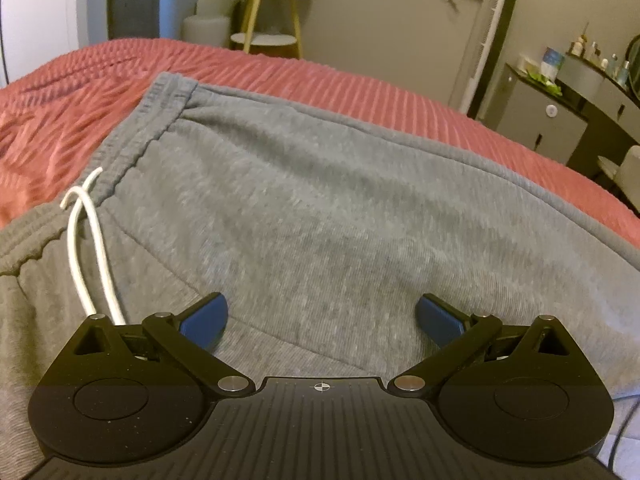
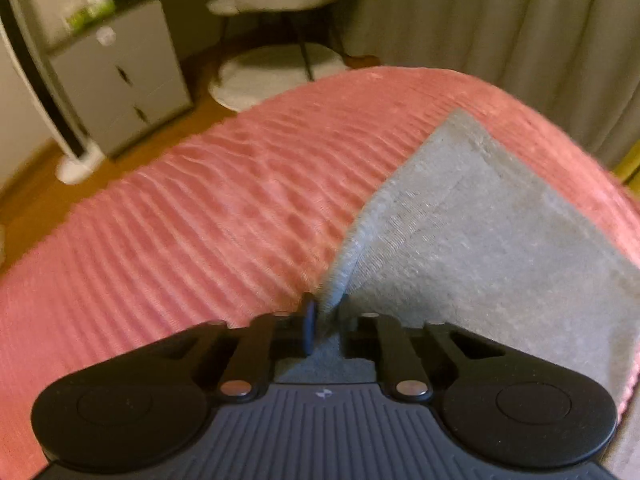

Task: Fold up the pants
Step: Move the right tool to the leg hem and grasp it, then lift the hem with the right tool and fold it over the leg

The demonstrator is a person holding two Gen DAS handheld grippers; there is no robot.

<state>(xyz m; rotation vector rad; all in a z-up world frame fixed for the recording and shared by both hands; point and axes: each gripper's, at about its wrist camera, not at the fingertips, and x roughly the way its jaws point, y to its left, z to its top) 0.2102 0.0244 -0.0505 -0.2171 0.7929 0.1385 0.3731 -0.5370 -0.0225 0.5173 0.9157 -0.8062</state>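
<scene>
Your grey pants [image 1: 320, 200] lie spread on the ribbed pink bedspread [image 1: 80, 92]. Your left gripper [image 1: 322, 322] hovers over them, fingers wide apart; your right gripper [image 2: 326, 320] pinches a pant-leg edge. A grey cabinet [image 2: 120, 76] and curtain [image 2: 500, 28] stand beyond the bed.

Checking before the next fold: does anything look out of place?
Only the white drawstring: it trails loose from the waistband across the grey pants. Otherwise nothing stands out.
</scene>
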